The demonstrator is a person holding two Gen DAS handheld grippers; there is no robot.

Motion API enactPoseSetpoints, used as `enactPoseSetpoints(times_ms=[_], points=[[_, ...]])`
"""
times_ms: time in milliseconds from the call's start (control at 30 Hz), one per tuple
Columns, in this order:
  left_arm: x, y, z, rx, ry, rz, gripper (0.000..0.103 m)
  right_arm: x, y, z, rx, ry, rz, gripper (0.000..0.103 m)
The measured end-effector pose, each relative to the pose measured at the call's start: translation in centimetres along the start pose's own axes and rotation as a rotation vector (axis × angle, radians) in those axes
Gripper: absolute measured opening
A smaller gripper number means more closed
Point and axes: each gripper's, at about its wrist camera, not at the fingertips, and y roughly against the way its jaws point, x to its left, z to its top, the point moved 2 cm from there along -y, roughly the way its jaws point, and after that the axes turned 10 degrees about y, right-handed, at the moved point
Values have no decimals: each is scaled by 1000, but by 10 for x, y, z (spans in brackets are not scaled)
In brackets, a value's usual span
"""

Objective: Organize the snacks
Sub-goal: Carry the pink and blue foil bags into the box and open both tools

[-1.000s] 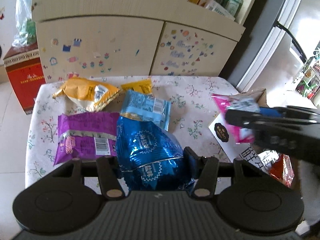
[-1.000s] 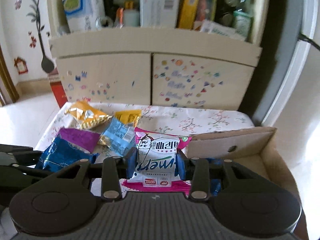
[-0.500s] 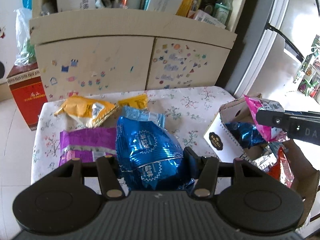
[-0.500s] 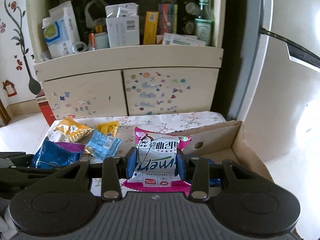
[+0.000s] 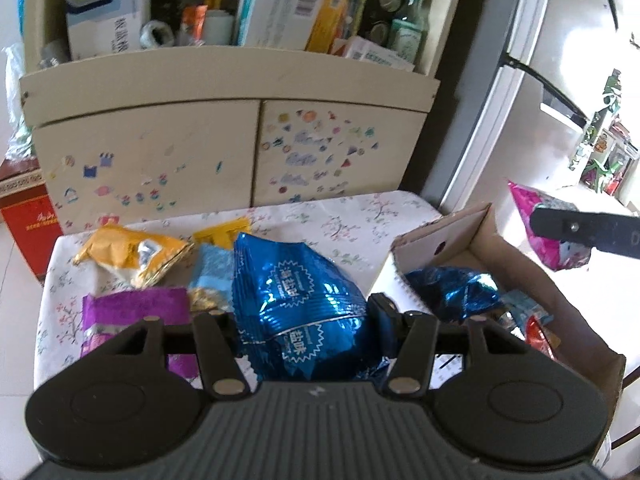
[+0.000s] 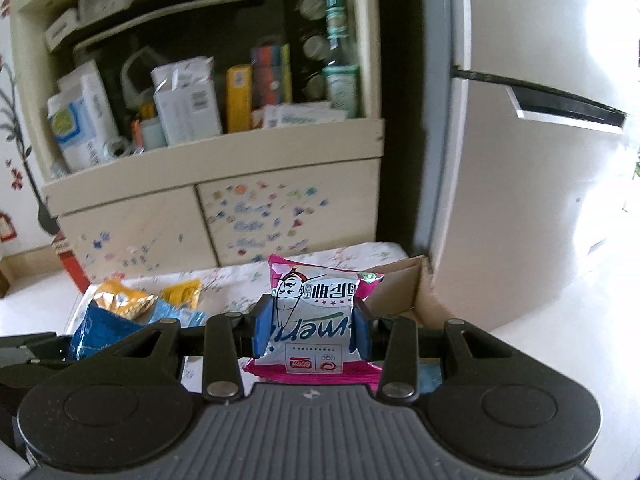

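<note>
The cardboard box point(image 5: 576, 308) lies at about 3 o'clock from the left gripper point(image 5: 304, 320) in the left wrist view; the right gripper point(image 6: 312, 330) is the nearer of the 2, hanging over the box's far rim; its fingers are clamped on the sides of the pink snack packet point(image 6: 316, 320), long axis upright; the left gripper is closed on the blue foil bag point(image 5: 296, 304), above the floral table point(image 5: 340, 224).

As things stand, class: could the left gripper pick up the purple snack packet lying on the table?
Probably not yet. The left gripper is shut on the blue foil bag, so it has no free grip. The purple packet itself lies uncovered on the table, just left of the bag.
</note>
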Motion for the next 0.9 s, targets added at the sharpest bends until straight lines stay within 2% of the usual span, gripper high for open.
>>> enactPoseSetpoints(times_ms=[167, 500, 900], points=[[-19, -2, 0, -19, -43, -30, 56, -19, 9, 1, -24, -51, -31, 47], [-68, -8, -1, -40, -97, -165, 56, -51, 15, -4, -15, -182, -71, 47], [-110, -33, -19, 17, -131, -272, 56, -72, 10, -15, 45, -264, -105, 47]])
